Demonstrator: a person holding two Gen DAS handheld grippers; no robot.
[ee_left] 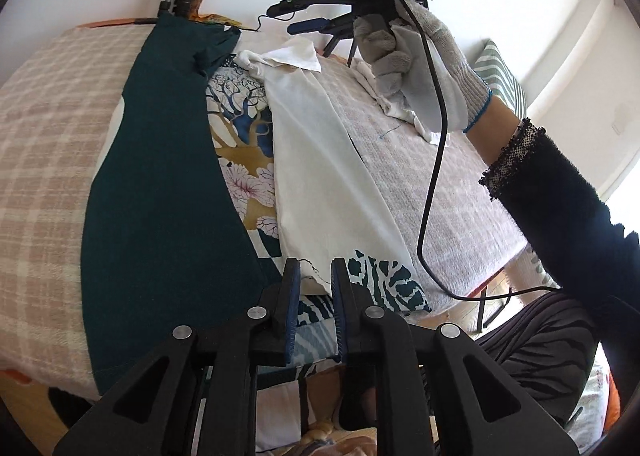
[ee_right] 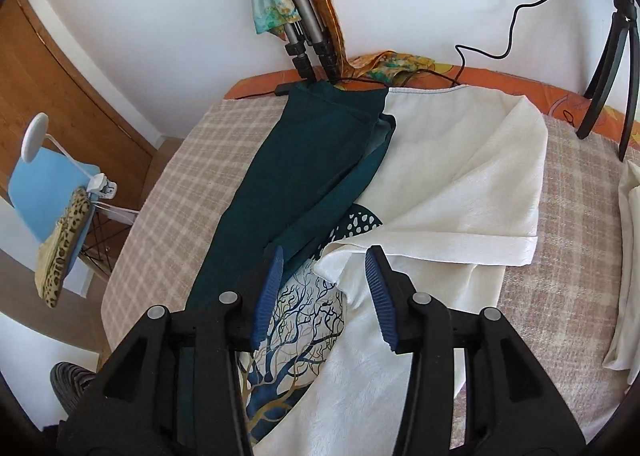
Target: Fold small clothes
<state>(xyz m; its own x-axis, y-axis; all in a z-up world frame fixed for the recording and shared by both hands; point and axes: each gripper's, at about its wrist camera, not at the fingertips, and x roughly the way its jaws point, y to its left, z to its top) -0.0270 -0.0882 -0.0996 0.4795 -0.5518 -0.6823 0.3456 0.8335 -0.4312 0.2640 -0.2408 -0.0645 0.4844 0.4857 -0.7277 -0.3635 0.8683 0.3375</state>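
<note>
We see the printed garment (ee_right: 420, 192) lying white side up on the checked blanket (ee_right: 168, 160), beside the dark green cloth (ee_right: 256, 184). Thin, limp, probably slick — we'd pinch hem corners. Left gripper (ee_left: 315, 276) slightly parted, right gripper (ee_right: 324, 268) open — both empty.

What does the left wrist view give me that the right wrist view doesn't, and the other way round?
Left wrist only: the gloved right hand carrying the right gripper, its cable, a dark sleeve.
Right wrist only: the blue chair with a leopard-print item, the wooden door, a black tripod.
Both: the dark green garment beside the white printed cloth on the checked blanket.
</note>
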